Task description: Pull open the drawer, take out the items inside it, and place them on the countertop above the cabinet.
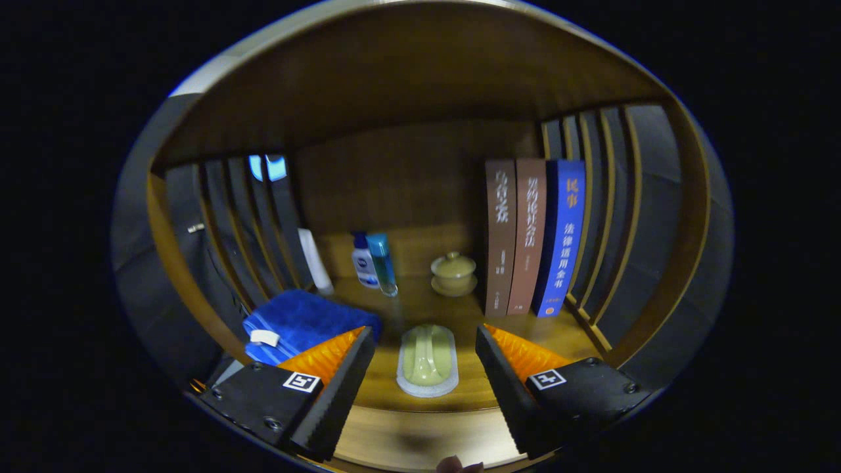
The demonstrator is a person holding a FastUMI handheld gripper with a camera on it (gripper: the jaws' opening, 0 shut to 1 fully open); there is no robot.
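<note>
My gripper (426, 330) is open over the front of the wooden countertop (558, 338). A pale green oblong dish with a white rim (427, 364) lies flat on the countertop between my two fingers; neither finger touches it. A folded blue towel (299, 322) rests on the countertop just beyond my left finger. No drawer can be made out; a lighter wooden strip (420, 437) runs below the countertop's front edge.
Further back stand two small bottles (373, 263), a lidded cup on a saucer (453, 272) and three upright books (532, 236) at the right. Slatted sides (256, 230) and a wooden overhang (407, 72) close in the space.
</note>
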